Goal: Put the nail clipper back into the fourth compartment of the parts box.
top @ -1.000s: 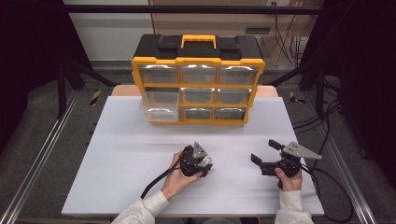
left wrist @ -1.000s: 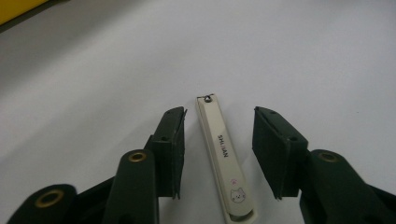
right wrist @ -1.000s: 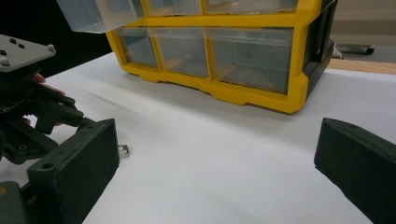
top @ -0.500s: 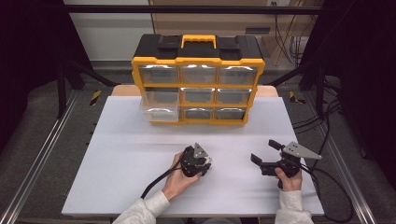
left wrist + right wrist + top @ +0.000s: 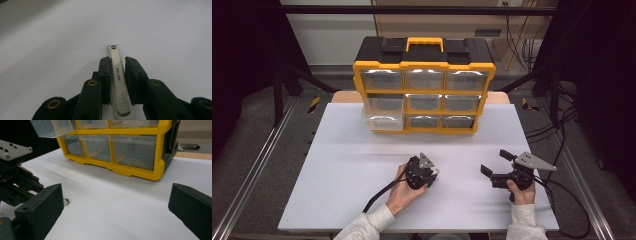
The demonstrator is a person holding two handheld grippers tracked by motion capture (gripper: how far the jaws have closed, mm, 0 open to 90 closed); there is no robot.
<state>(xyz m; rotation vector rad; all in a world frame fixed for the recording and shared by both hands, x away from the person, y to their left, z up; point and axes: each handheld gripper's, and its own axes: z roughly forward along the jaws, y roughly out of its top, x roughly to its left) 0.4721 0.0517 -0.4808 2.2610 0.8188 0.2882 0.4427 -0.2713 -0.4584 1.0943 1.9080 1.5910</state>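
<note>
- White tabletop (image 5: pixel 337 175) spreads before us, with dark floor and metal rails around it.
- At the back of the table stands a yellow and black drawer organiser (image 5: pixel 424 85) with clear drawers; one drawer (image 5: pixel 383 112) on its left side is pulled out.
- Our left gripper (image 5: pixel 428 176) sits near the middle of the table, tilted down toward the surface.
- In the left gripper view, its jaws stand on either side of a cream nail clipper (image 5: pixel 118 82) that lies flat on the table, its printed lever facing up.
- The jaws are narrowly spread; the left one looks to touch the clipper's side, while a thin gap shows on the right, so we judge the pinch not yet made.
- Our right gripper (image 5: pixel 496 165) rests well to the right, jaws wide apart and holding nothing.
- To grip well, we would keep the pads square to the clipper's long sides and close gently on its middle.
- We would stay low on the thin body, since it could slip or pivot out if pinched near one end.
</note>
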